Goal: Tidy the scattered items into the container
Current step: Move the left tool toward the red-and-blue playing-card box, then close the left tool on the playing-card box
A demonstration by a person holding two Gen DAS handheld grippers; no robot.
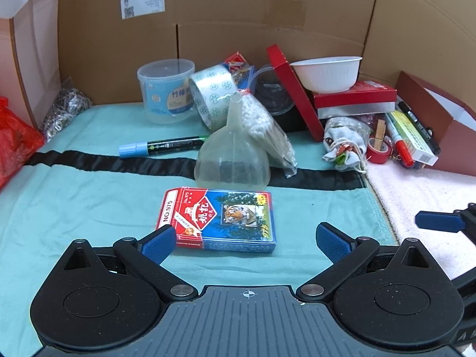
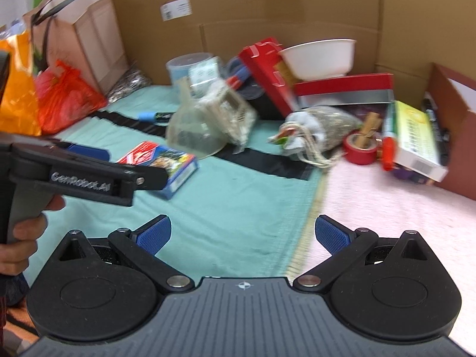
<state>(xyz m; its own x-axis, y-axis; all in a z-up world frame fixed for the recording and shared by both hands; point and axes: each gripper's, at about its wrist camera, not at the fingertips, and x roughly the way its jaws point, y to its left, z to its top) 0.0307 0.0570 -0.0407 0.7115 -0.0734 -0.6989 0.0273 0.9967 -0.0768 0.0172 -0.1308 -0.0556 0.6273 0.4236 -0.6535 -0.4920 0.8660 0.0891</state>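
on the teal cloth [image 1: 74, 208], card pack [image 1: 217, 218] lies betw. wide-open, empty left gripper [image 1: 248, 238]; right gripper [image 2: 242, 233] wide open, empty too.

card box [image 1: 218, 218]: glossy printed paper | funnel [image 1: 232, 154]: translucent plastic | sheet [image 1: 74, 208]: matt teal cloth

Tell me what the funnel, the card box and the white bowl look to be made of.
Funnel: soft-looking translucent plastic, cloudy finish; the dark stripe shows through it.
Card box: printed cardboard, glossy; sharp folded edges and glare on top.
White bowl: thin, matte, with faint ribs on the wall; probably disposable plastic or paper, which one is unclear.
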